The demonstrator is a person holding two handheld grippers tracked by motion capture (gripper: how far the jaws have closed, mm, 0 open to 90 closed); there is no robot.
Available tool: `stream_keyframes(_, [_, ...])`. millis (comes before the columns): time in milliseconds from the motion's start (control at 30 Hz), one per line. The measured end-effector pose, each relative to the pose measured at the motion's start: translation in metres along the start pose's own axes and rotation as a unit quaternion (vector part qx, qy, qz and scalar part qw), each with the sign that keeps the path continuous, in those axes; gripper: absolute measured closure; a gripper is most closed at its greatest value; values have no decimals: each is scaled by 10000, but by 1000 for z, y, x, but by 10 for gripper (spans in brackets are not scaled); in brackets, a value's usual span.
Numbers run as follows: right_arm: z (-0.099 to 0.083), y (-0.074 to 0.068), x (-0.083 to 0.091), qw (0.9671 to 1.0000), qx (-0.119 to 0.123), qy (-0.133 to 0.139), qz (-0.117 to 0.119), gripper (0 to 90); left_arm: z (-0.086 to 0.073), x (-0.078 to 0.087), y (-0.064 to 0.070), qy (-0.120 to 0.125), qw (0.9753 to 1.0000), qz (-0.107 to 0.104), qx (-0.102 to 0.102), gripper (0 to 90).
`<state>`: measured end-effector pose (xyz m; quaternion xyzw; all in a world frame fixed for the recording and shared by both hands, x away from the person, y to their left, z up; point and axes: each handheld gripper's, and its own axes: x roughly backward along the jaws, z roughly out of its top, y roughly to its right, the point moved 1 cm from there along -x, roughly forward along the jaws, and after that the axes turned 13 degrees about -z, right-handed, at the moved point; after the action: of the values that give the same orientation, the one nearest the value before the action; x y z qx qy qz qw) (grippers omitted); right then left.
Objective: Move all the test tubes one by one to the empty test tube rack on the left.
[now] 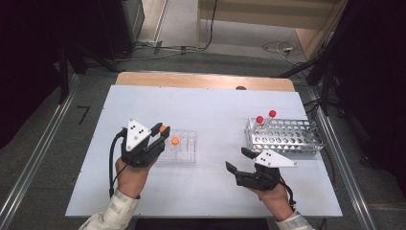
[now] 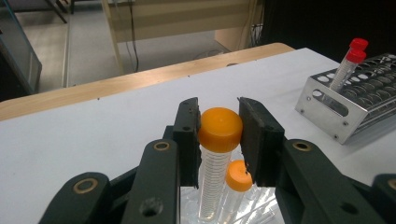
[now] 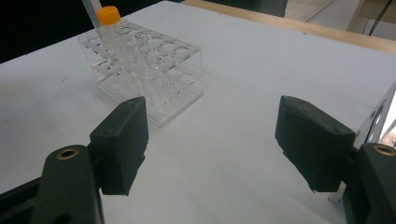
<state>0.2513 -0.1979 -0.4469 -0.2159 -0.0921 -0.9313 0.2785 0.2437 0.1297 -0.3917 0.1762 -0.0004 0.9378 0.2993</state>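
Left gripper view puts your left tool [image 2: 219,135] right where the work is: its two black jaws are pinched on the orange cap of a clear graduated tube [image 2: 215,154], which stands over the clear acrylic rack [image 2: 243,207] beside a second orange-capped tube [image 2: 237,179] seated lower. You look to be either lifting this tube out or setting it in; which of the two I cannot tell. Either way, your next move calls for a straight vertical path, so the tube does not bind in its hole or tip the light rack. High view shows your right tool [image 1: 237,159] on the desk [image 1: 215,110] near the metal rack [image 1: 287,139] with two red-capped tubes [image 1: 265,116]; its jaws are spread wide and hold nothing.
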Motion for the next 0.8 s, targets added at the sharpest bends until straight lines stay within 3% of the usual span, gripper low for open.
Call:
stream_keyframes(367, [0,0,1,10000,-3,14,-12,245,-21,-13,0,-191,9997,122,23,692])
stream_keyframes(500, [0,0,1,10000,20,9,-10,245,-31,-17,-1,-282,9995,114,129,690])
stream_keyframes(800, [-1,0,0,10000,29,5,-20,245,-32,-17,-2,-318,9992,41,244,609])
